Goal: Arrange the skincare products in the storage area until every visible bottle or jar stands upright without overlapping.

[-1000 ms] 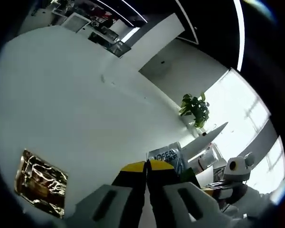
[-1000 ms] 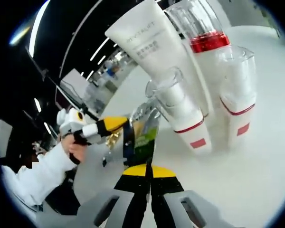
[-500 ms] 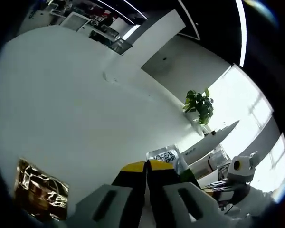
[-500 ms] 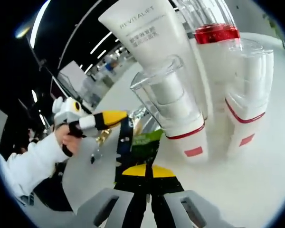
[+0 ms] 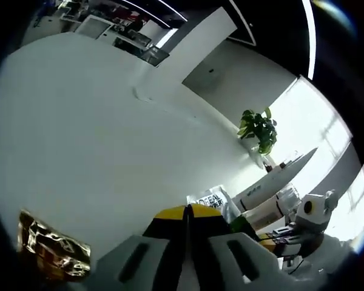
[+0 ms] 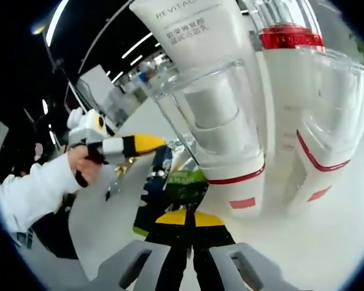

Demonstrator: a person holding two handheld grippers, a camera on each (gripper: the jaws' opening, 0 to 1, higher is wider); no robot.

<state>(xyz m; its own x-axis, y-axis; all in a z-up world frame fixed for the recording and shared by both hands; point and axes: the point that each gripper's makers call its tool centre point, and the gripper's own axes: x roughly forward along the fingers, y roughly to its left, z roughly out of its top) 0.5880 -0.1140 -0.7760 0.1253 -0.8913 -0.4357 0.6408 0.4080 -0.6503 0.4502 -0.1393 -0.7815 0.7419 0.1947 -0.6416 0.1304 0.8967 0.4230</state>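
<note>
In the left gripper view, a crinkled gold foil packet lies at 8 o'clock on the white table. The left gripper rises at 6 o'clock with its yellow-tipped jaws pressed together, nothing between them. Just past the tips, toward 5 o'clock, stands a silver L'Oreal sachet, with a white tube lying beyond it. A potted plant sits at 3 o'clock, far back.

In the right gripper view, a hand at 9 o'clock holds the left gripper, its jaws closed and pointing right. A green and dark sachet lies near centre, touching the right gripper, whose jaws are closed at 6 o'clock; whether they pinch it I cannot tell. Upright just beyond stand a clear-capped pump bottle, a white Revitalift tube at 12 o'clock, a red-collared bottle at 1 o'clock, and another clear-capped bottle at 3 o'clock, all close together.
</note>
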